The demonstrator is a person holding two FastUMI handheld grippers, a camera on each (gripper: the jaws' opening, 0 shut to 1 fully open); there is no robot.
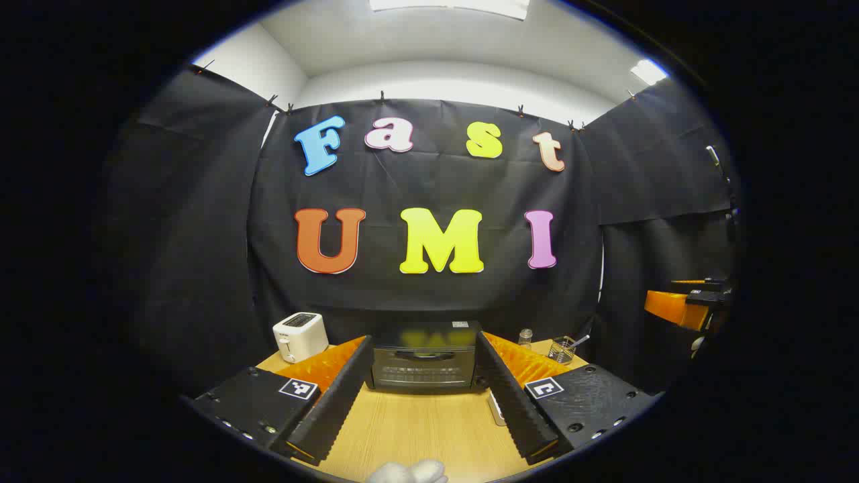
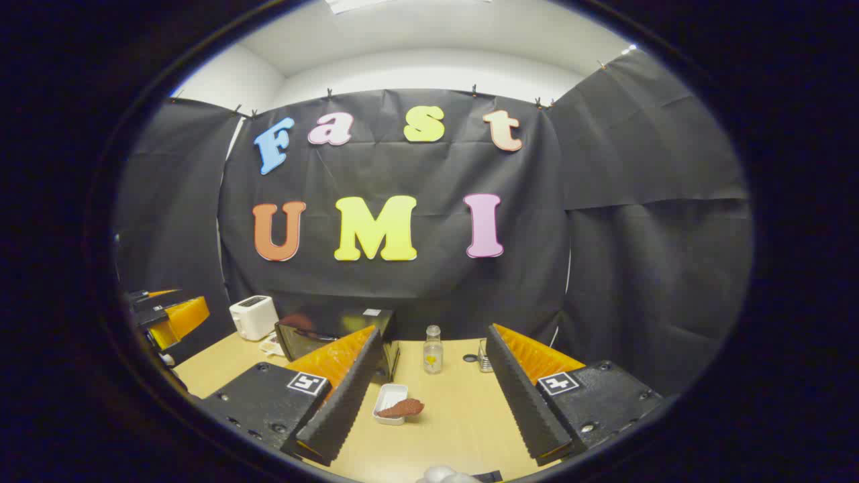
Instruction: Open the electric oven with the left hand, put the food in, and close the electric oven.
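Note:
The black electric oven (image 1: 424,362) stands at the back of the wooden table (image 1: 416,429) with its door shut. My left gripper (image 1: 424,345) is open and points straight at the oven from a distance, one finger showing on each side of it. In the right gripper view the oven (image 2: 329,339) is at the left. A reddish-brown piece of food (image 2: 402,407) lies on a small white dish (image 2: 388,397) in front of the oven's right side. My right gripper (image 2: 435,333) is open with nothing in it, and the dish sits near its left finger.
A white toaster (image 1: 300,335) stands left of the oven. A small glass bottle (image 2: 433,350) and a wire holder (image 1: 562,349) stand to the right of it. The right gripper's body (image 1: 684,302) shows at the far right, the left gripper's body (image 2: 168,312) at the far left.

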